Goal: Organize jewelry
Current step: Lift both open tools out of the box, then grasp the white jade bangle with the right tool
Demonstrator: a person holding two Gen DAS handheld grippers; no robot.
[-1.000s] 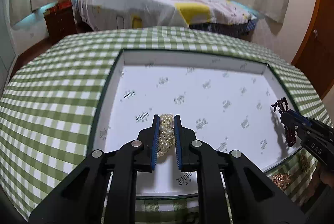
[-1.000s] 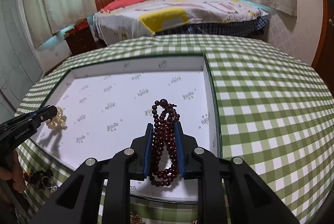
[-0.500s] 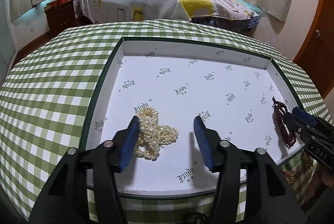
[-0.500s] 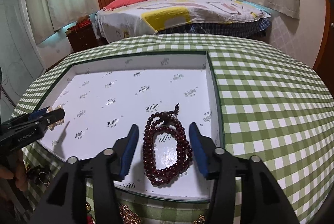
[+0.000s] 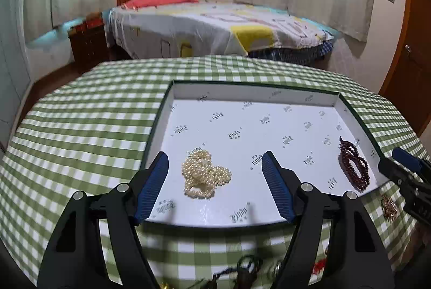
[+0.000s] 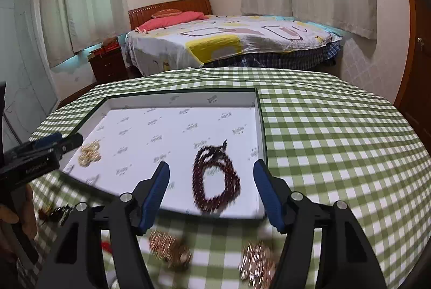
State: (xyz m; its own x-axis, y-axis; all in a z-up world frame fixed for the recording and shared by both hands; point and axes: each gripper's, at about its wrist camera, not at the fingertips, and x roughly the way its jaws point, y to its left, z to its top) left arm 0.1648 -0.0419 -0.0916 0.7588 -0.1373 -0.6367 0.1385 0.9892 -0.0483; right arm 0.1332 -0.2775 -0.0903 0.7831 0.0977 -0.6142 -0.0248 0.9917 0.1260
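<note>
A shallow white box [image 5: 253, 92] [image 6: 183, 97] lies on the green checked tablecloth. A pearl necklace [image 5: 204, 174] lies heaped in its near left part and also shows in the right wrist view [image 6: 90, 152]. A dark red bead bracelet [image 6: 215, 181] lies in its near right part and also shows in the left wrist view [image 5: 354, 163]. My left gripper [image 5: 215, 183] is open and empty, just behind the pearls at the box's near edge. My right gripper [image 6: 212, 190] is open and empty, just behind the red beads.
Loose jewelry lies on the cloth in front of the box: rose-gold chain piles [image 6: 169, 246] [image 6: 257, 262], a gold piece [image 5: 389, 206], dark pieces [image 5: 247, 267] [image 6: 55, 212]. The table edge drops off in front. A bed [image 5: 215, 27] stands beyond the table.
Both grippers opened and let go: the pearls and the red beads now lie in the box. Both grippers have drawn back toward the near edge.
</note>
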